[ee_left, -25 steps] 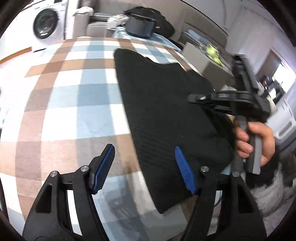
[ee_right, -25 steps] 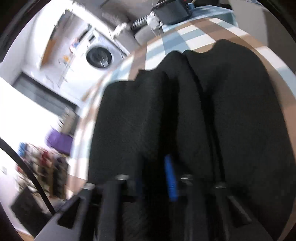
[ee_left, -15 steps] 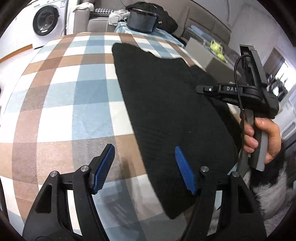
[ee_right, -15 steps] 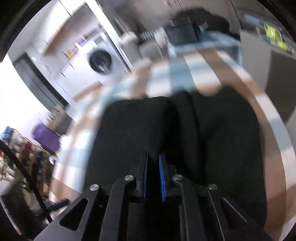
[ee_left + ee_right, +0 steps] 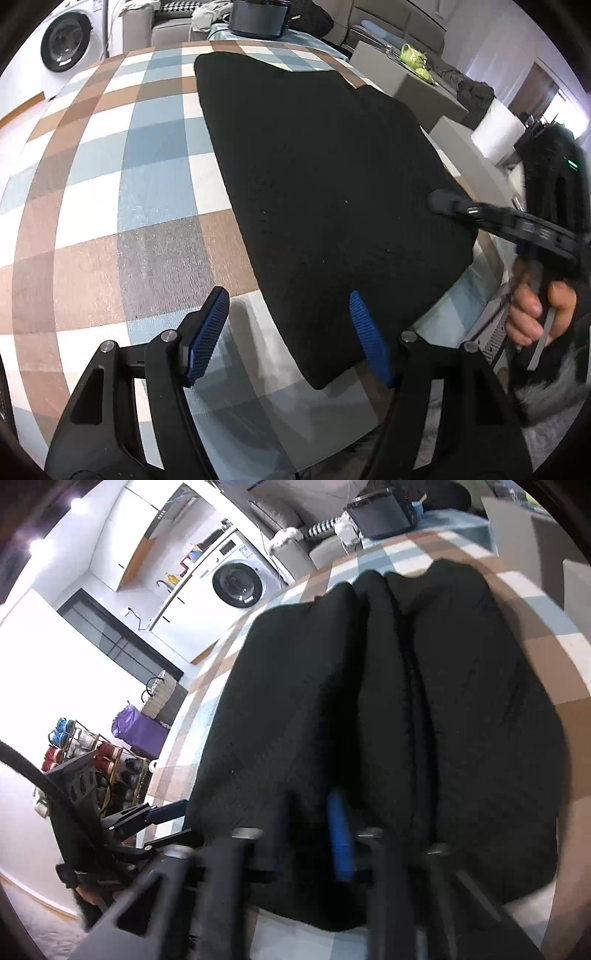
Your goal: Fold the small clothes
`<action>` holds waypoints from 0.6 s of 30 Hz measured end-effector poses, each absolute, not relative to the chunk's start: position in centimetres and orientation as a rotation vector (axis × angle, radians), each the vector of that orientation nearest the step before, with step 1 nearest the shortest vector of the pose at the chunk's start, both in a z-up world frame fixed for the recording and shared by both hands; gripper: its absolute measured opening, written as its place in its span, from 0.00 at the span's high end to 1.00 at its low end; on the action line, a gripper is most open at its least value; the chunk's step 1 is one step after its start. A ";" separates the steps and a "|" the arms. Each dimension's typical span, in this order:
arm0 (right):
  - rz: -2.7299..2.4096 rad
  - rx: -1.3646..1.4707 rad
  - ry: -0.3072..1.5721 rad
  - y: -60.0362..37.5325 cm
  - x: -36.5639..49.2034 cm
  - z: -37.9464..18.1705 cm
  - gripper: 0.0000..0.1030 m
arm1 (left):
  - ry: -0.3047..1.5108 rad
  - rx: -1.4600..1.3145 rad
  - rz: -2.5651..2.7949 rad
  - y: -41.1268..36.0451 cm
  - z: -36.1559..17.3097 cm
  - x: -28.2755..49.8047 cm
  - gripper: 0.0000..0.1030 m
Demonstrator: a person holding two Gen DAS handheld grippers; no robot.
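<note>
Black garment spread flat on checked cloth, near corner toward camera. Left gripper hovered over that corner, blue pads spread wide, nothing between them. Right gripper clenched on bunched fold at garment's near edge, blue pad half buried in fabric, ridges running away from it. Hand seen squeezing right gripper's handle at table's right side. Washer behind, pot at table's far end, paper roll at right.
</note>
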State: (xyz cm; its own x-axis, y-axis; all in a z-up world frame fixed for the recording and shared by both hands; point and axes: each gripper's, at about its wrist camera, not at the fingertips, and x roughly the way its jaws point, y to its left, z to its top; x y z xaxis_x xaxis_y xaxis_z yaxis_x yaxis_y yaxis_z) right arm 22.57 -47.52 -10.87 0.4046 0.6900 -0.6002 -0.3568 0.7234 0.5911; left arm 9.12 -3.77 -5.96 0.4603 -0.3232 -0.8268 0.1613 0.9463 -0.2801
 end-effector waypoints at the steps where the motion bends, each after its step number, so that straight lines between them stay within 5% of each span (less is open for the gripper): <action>1: 0.691 0.394 0.902 -47.6 22.1 -10.2 0.95 | 1.045 -0.177 -0.298 -3.5 -5.9 9.3 0.37; 8: 0.603 0.349 0.986 -48.5 22.5 -11.3 0.90 | 0.990 -0.199 -0.268 -3.0 -4.5 9.7 0.37; 12: 0.557 0.416 0.884 -51.3 22.2 -9.9 0.58 | 0.988 -0.220 -0.267 -2.6 -4.5 10.1 0.37; 18: 0.479 0.438 0.964 -52.0 24.4 -12.7 0.58 | 1.000 -0.245 -0.252 -2.5 -4.8 10.9 0.37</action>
